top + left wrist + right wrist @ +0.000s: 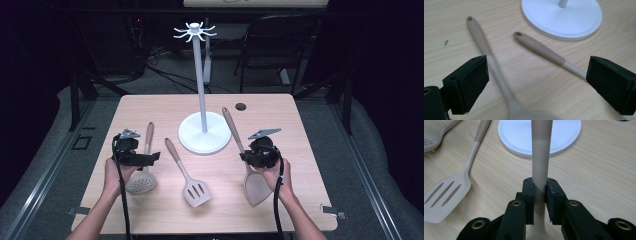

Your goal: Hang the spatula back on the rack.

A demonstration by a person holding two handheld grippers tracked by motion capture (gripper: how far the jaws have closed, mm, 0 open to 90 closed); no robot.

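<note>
A white utensil stand point(204, 132) with a hook crown point(194, 31) rises at the table's middle back. Three beige utensils lie in front of it: a round skimmer point(141, 181) at left, a slotted turner point(196, 192) in the middle, a solid spatula point(256, 187) at right. My left gripper point(150, 157) is open over the skimmer's handle; in the left gripper view point(536, 80) the skimmer handle point(496, 72) runs beside one jaw and the turner handle point(541, 50) reaches the other. My right gripper point(245, 156) point(540, 186) is shut on the spatula handle point(540, 157).
A dark cable hole point(241, 106) sits in the table behind the stand's base point(524, 135). A black folding chair point(280, 45) and floor cables lie beyond the table's far edge. The slotted turner point(444, 197) lies left of my right gripper.
</note>
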